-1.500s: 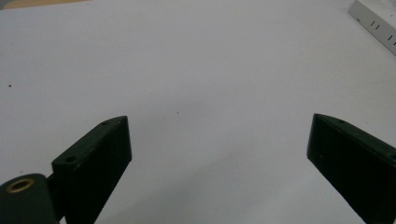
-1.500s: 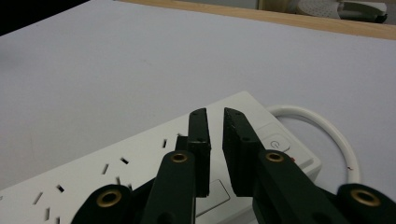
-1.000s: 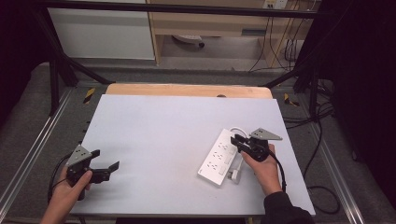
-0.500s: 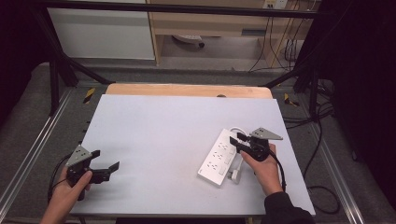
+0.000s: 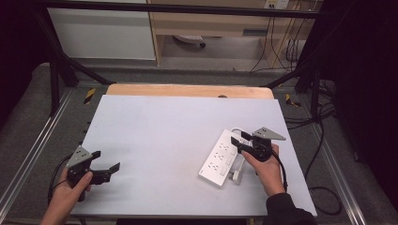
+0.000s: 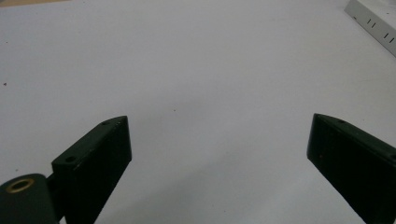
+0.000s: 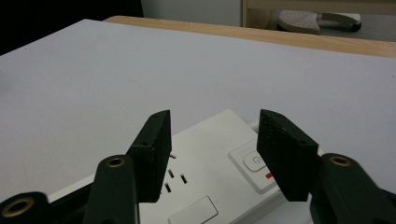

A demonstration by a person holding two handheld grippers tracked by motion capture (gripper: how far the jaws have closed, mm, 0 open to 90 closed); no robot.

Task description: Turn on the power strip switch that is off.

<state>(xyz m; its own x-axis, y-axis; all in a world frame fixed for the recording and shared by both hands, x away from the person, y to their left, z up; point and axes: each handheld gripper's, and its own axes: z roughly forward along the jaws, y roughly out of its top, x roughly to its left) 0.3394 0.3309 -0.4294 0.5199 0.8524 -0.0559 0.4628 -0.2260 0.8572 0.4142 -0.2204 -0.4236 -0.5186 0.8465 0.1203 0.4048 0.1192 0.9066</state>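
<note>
The white plastic power strip (image 5: 222, 155) lies at an angle on the right part of the pale grey table top (image 5: 164, 136). Your right gripper (image 7: 212, 154) hovers over its switch end, jaws parted with nothing between them. Your left gripper (image 6: 219, 163) sits well apart at the near left, jaws spread wide over bare table.
</note>
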